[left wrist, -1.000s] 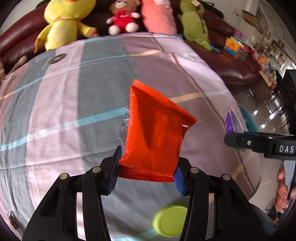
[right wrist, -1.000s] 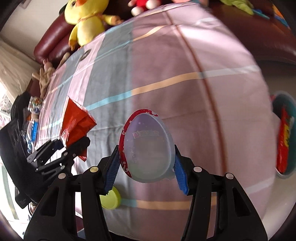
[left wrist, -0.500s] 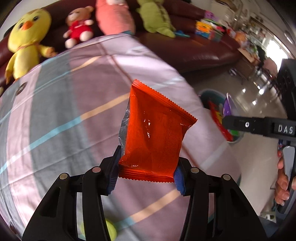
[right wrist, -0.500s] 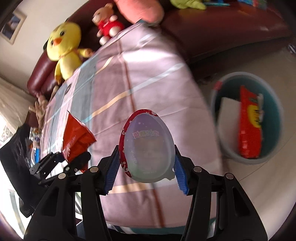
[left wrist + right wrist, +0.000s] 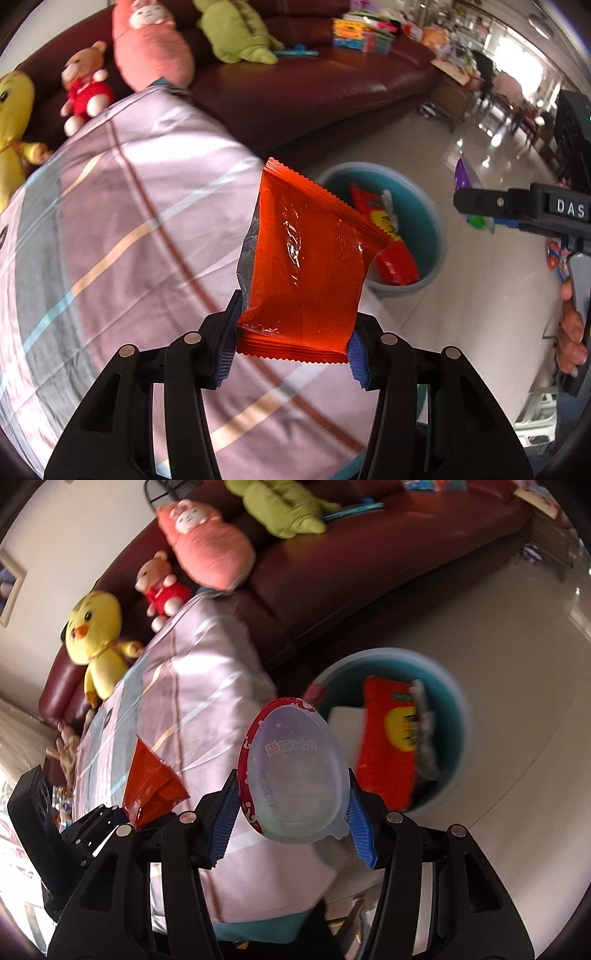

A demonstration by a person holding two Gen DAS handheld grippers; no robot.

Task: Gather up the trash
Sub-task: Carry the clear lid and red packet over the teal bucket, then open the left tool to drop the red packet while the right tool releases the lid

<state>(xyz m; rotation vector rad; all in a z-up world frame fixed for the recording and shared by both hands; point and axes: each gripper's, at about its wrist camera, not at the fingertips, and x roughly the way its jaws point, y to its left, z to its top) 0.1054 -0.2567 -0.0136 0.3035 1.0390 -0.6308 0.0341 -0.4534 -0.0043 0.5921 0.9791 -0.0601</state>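
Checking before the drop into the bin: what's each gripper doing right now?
Left gripper: closed on the orange wrapper.
Right gripper: closed on the egg-shaped plastic package.

Red wrapper (image 5: 306, 273) upright, egg-shaped pack (image 5: 295, 775) upright

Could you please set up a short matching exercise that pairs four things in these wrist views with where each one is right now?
Things:
1. orange wrapper
2. egg-shaped plastic shell
3. red snack bag
4. yellow chick plush

Places:
A. lying inside the teal bin on the floor
B. clamped in the left gripper
C. sitting on the dark red sofa
D. clamped in the right gripper

Pairs: 1-B, 2-D, 3-A, 4-C
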